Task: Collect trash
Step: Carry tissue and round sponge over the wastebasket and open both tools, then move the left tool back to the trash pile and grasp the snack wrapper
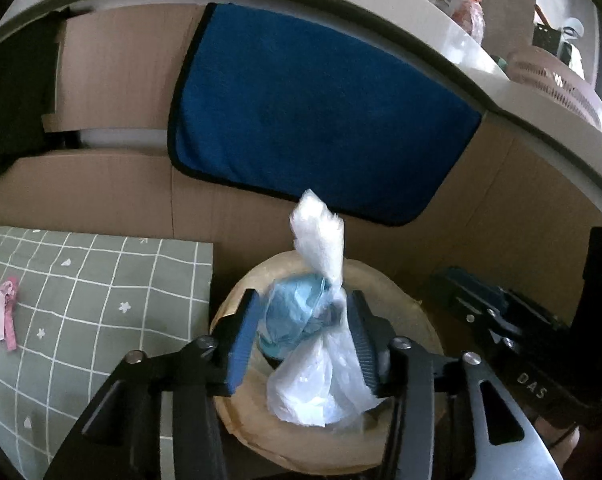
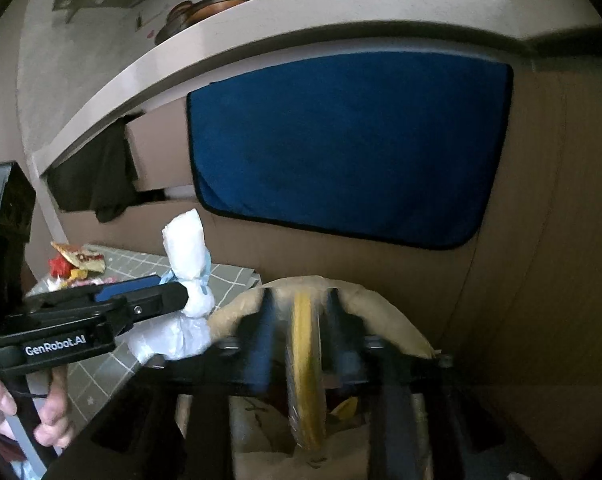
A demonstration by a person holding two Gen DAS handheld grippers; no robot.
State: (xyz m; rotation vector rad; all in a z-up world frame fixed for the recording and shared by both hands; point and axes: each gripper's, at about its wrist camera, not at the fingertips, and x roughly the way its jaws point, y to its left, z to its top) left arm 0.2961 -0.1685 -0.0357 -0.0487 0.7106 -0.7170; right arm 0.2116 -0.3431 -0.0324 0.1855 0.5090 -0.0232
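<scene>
Left tongs (image 1: 305, 336) spread around knotted plastic bundle (image 1: 321, 360) over paper bag (image 1: 237, 304) mouth; right tongs (image 2: 301, 336), at 3 o'clock, spread around yellow wrapper (image 2: 305, 380).

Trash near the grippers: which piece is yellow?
The strip inside the right gripper; the bundle at the left gripper is white and blue.
</scene>
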